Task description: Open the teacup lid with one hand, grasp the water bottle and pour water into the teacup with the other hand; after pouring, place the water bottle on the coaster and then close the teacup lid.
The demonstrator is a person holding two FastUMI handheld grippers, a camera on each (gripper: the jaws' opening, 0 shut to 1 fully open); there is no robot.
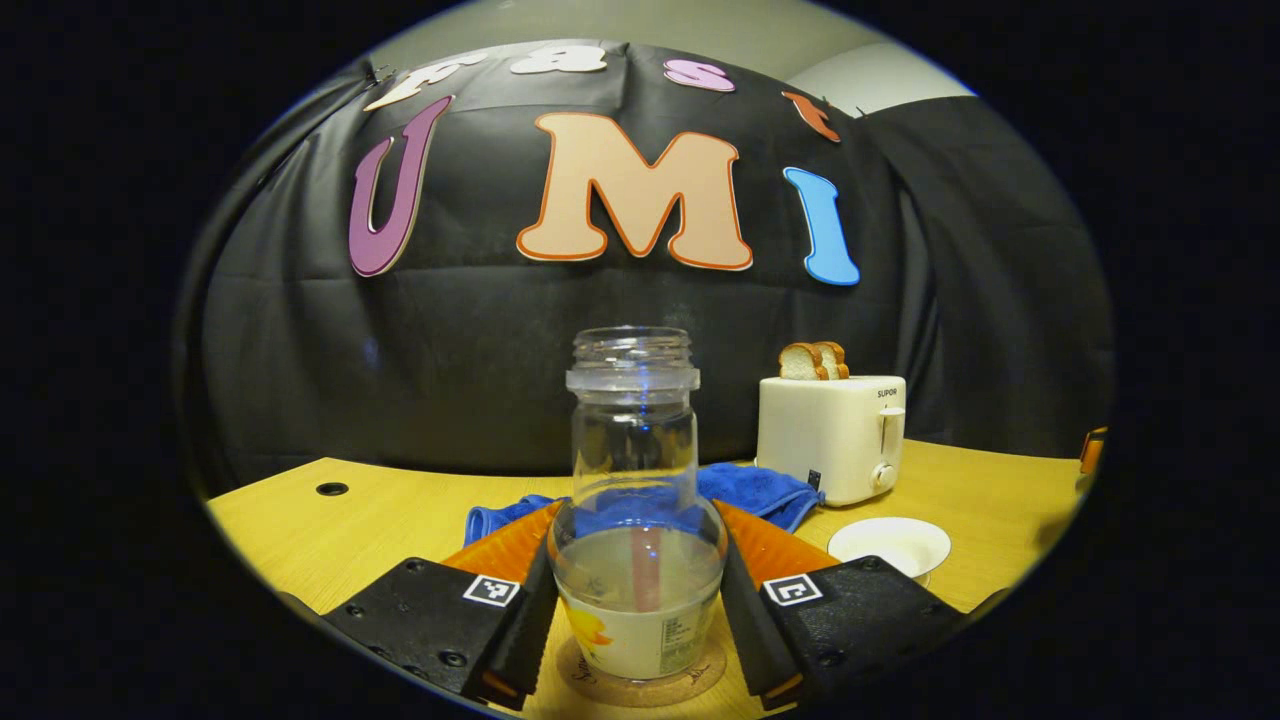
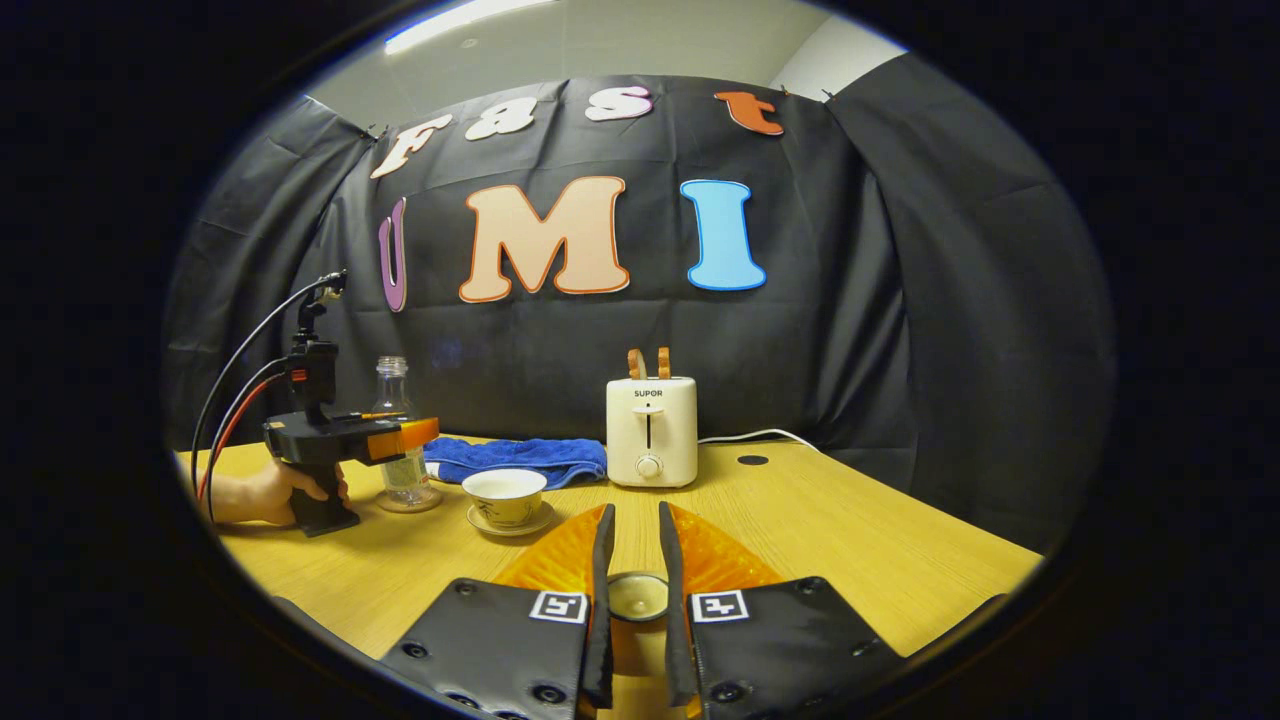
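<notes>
Between the left gripper's (image 1: 637,625) spread fingers stands the clear, uncapped plastic water bottle (image 1: 636,500) on its round cork coaster (image 1: 640,687); whether the pads press it I cannot tell. Right of it sits the white open teacup (image 2: 504,494) on its saucer. Farther right, the right gripper (image 2: 636,620) is clamped narrowly on the small cream teacup lid (image 2: 637,594), the cup ahead to its left.

Square-marker-tagged left gripper (image 1: 637,620), red-black cables (image 2: 235,400)

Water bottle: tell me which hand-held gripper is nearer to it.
Left. The left hand-held gripper has its fingers on either side of the water bottle, which stands on the coaster. The right hand-held gripper is off across the table, holding the teacup lid.
</notes>
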